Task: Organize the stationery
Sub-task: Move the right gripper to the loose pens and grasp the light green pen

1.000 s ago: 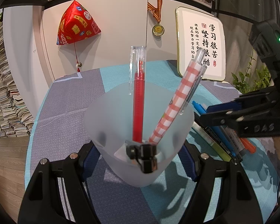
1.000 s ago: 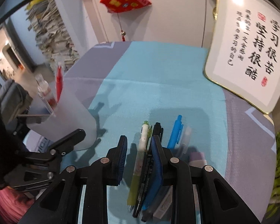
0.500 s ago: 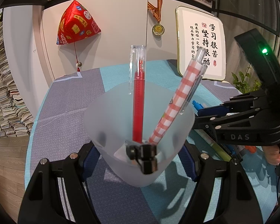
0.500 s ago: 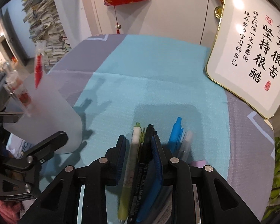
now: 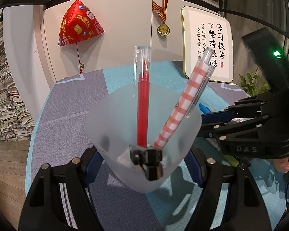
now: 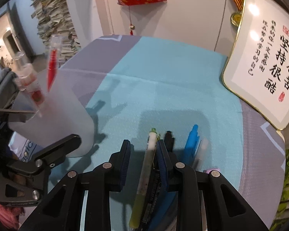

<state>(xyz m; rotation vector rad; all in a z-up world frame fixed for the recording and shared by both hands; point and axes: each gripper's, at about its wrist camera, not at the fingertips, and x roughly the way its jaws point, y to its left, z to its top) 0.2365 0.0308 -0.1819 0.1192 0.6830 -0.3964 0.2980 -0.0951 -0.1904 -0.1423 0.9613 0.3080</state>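
Left wrist view: my left tongs clamp the frosted plastic cup, already holding 2 pens. My right tongs, part-open, straddle a pale yellow-green pen; about 4 pens lie on the table.

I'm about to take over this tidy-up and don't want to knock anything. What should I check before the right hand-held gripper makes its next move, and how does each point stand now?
1. Frosted cup held by left hand-held gripper, pads on both sides: ok.
2. Cup has room; only the red pen, checked pen and a black clip inside: ok.
3. Yellow-green pen lies between the right hand-held gripper fingers: ok.
4. Jaws closed on that pen: not ok, a gap shows.
5. Only one pen between the fingers: cannot tell; the black pen lies close by.
6. Blue pen outside the fingers: ok.
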